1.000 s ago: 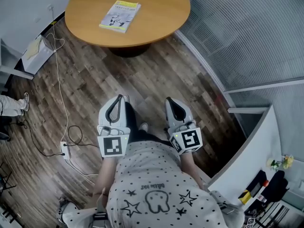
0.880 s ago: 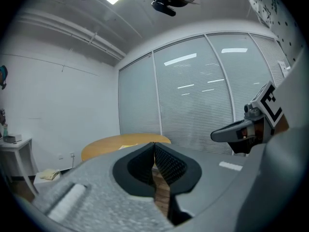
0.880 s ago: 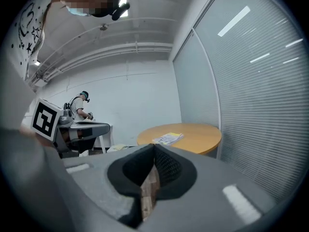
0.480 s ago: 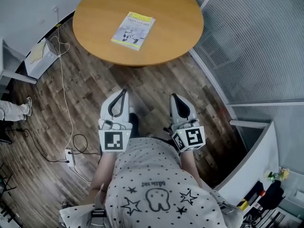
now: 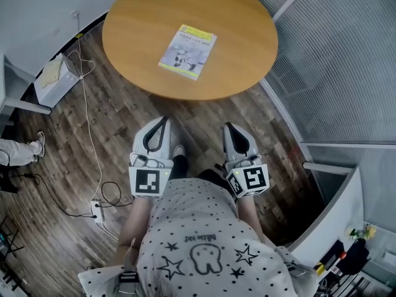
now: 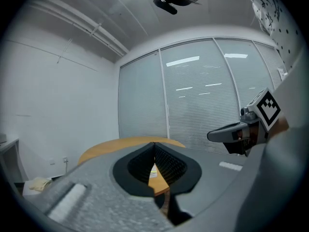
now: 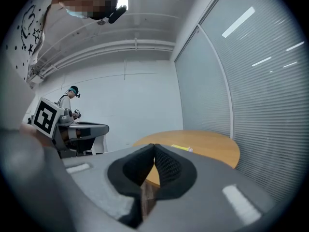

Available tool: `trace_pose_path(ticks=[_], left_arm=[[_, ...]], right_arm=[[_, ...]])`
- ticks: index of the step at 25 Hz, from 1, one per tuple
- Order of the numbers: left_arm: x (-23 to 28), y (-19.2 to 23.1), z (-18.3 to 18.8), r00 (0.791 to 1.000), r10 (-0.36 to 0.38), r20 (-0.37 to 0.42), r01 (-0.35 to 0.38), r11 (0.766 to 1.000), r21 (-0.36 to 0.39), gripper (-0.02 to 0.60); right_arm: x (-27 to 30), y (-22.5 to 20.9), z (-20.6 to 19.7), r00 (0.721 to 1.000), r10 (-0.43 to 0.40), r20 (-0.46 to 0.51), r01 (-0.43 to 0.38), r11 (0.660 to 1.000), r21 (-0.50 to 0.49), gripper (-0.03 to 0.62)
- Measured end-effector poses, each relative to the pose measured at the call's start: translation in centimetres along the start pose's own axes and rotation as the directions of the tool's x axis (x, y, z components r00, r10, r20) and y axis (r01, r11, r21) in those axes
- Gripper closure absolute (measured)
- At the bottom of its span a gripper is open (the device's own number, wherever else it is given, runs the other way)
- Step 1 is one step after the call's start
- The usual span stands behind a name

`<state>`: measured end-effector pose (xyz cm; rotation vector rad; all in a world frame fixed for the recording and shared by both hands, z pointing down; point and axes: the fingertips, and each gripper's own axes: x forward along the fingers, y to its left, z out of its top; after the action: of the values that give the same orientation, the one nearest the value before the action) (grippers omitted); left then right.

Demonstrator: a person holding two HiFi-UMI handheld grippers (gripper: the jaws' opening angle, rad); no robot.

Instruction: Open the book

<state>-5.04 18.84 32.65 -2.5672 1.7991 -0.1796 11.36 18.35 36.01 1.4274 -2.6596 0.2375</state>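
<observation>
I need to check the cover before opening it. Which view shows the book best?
The head view: the book lies closed on the round table, whole cover visible from above. The right gripper view shows only a thin yellow edge of it; the left gripper view only a sliver past its shut fingers.

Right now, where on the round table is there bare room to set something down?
Only the book lies on the table. Bare wood lies left of it to the rim, right of it toward the glass wall, and along the near edge. Cables crowd the floor at left.
</observation>
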Motion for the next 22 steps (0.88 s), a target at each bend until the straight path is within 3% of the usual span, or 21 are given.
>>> trace_pose_path(ticks=[8,17,22], left_arm=[[0.4,1.6,-3.2,0.993,-0.058,-0.104,0.062,0.997,0.043,0.572],[0.5,1.7,-2.1,0.997,-0.057,-0.043,0.058,0.998,0.036,0.571],[1.4,2.5,-2.4,0.999,-0.030,-0.035,0.030,1.000,-0.009,0.571]], right_arm=[[1.1,0.4,0.4,1.000,-0.019,-0.001,0.019,1.000,-0.006,0.589],[1.8,1.2,0.8,1.000,0.014,0.006,-0.014,1.000,-0.001,0.589],[2.9,0.8,0.6,1.000,0.028,-0.004,-0.028,1.000,0.012,0.589]])
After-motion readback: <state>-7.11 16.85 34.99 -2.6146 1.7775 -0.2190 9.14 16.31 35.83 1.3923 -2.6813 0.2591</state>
